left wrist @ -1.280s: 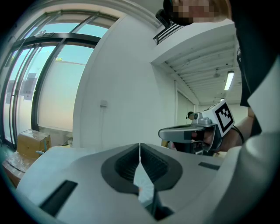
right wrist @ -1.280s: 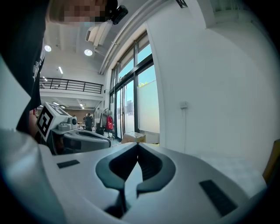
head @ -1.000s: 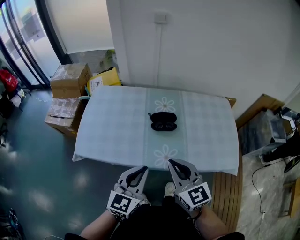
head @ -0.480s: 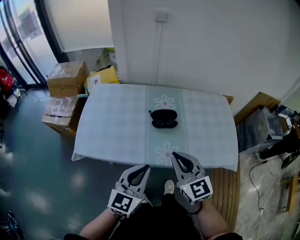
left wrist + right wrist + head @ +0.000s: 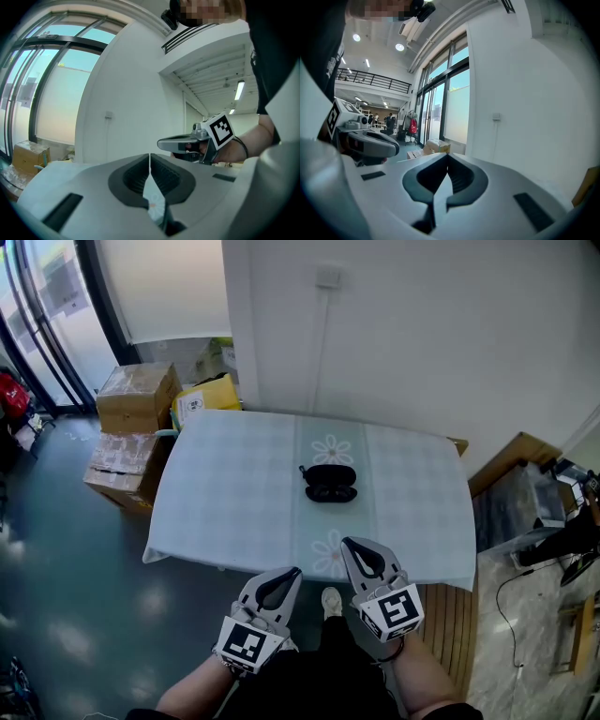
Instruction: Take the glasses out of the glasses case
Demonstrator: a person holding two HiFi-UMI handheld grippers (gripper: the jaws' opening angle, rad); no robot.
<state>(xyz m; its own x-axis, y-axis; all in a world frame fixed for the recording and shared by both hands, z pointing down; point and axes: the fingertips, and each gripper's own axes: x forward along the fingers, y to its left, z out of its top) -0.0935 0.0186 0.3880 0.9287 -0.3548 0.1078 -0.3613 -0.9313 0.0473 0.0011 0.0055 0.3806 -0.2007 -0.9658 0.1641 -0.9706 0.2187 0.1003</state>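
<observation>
**Black case ahead, both claws closed**

Black glasses case [image 5: 328,483], one, lies open on the pale checked table [image 5: 234,507]. It is ahead of both claws and well apart from them. Its inside is too dark to show any glasses. Two claws: left claw [image 5: 292,572] and right claw [image 5: 348,544], each pressed together with nothing between. Boxes [image 5: 137,397] ahead-left of the left claw: three, two brown and one yellow. The yellow one's label is too small to read.

table [image 5: 234,493]: pale checked cloth, flower runner | glasses case [image 5: 328,483]: open, black, at centre
</observation>
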